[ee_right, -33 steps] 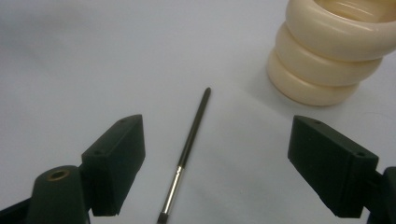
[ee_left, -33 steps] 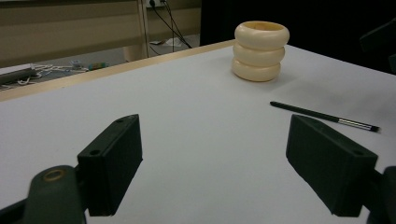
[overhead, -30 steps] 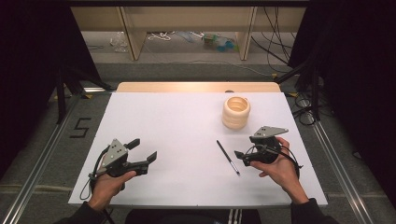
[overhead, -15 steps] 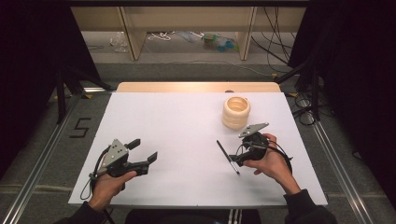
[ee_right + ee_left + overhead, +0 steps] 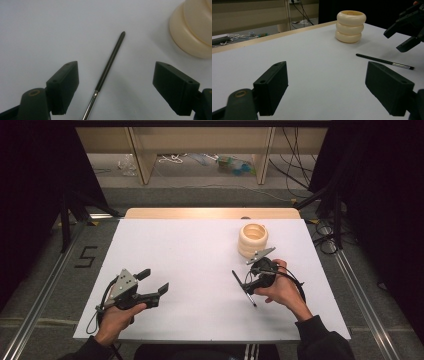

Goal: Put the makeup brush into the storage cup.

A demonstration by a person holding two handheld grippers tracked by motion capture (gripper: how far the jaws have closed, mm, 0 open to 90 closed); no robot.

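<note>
While right hand-held gripper point(image 5: 113, 87) gapes over pen point(image 5: 109, 65), butt cropped; left hand-held gripper point(image 5: 332, 92) apart

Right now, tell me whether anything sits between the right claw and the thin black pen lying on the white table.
Nothing visible does. The right claw is open, its jaws either side of the thin black pen, with bare white table around it. The cream ringed holder stands off to one side, clear of the pen.
</note>
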